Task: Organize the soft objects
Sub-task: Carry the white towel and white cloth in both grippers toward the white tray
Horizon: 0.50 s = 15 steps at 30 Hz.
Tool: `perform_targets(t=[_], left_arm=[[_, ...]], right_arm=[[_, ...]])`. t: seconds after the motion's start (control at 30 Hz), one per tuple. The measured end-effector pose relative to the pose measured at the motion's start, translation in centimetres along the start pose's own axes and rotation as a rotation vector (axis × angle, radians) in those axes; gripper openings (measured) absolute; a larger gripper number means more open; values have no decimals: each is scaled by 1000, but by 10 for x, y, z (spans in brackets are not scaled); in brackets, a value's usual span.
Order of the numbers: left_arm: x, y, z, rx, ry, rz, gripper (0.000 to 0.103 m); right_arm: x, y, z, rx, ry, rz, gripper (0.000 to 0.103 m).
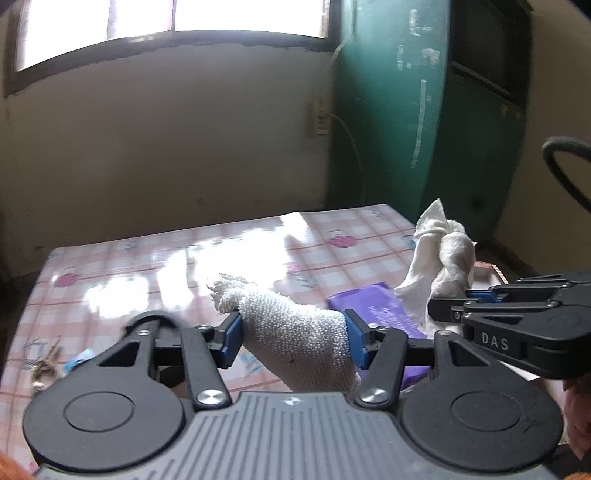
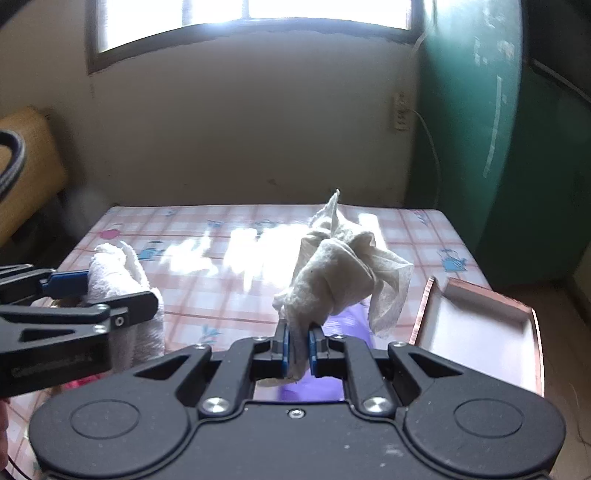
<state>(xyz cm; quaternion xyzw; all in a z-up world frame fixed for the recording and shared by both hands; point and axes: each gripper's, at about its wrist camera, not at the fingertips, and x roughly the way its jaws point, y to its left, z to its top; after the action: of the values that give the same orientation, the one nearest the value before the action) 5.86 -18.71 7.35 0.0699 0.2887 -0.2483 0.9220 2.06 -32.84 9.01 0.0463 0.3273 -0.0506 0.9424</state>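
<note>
left gripper (image 1: 293,338): black linkage arms, blue pads, silver screws, grey ribbed body
right gripper (image 2: 297,349): black linkage, blue pads, silver screws, white "DAS" lettering on its side

Checked tablecloth (image 2: 229,295), green cabinet (image 1: 399,110), window (image 2: 255,14), keys (image 1: 42,373).

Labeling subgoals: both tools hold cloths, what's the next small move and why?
Probably carry the right tool rightward over the tray and let go. It pinches the crumpled cloth aloft, the tray sits just right, and the left tool holds the terry cloth apart.
</note>
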Motion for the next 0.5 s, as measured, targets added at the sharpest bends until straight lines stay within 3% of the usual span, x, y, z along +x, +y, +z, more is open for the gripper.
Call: perform_targets(t=[0.5], left_arm=[[49, -70, 12, 68, 30, -165, 58]], right_arm=[[23, -99, 0, 54, 41, -56, 13]])
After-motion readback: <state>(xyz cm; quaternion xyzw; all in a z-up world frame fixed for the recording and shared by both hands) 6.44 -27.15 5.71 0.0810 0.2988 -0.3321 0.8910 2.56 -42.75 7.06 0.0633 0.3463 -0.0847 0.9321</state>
